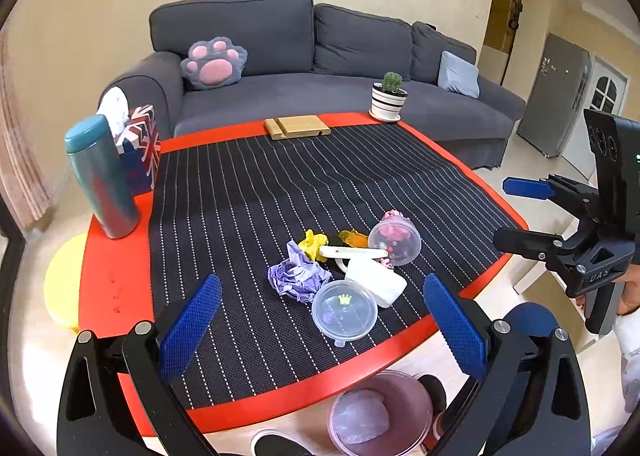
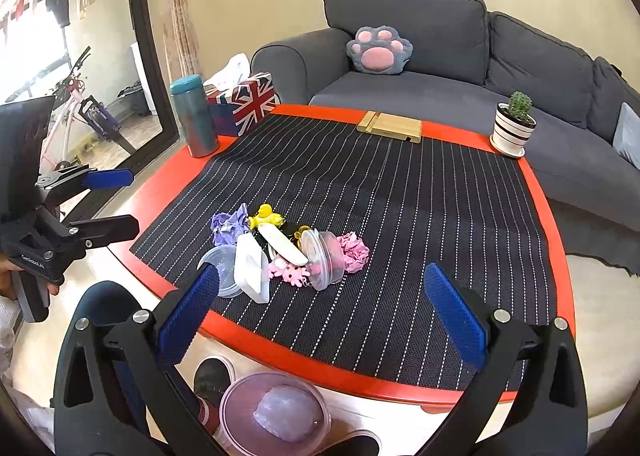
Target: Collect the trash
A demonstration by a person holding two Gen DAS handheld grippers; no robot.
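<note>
- Table (image 2: 168, 184), striped mat: litter heaped at the mat's 7 o'clock corner in the right wrist view, near the edge.
- Bin (image 2: 276, 414) on the floor below that edge; one wad inside.
- Left gripper (image 1: 322, 330) and right gripper (image 2: 322, 318): jaws released, empty, hovering.
- Purple paper (image 1: 298, 276): loose, nearest pick. Judgement: collection under way; next, descend and close on it.

Black hinged gripper frames, silver screws; blue textured fingers (image 1: 192, 320) (ribbed pads); white sleeve (image 1: 628, 330); dark shoes (image 2: 212, 378).
</note>
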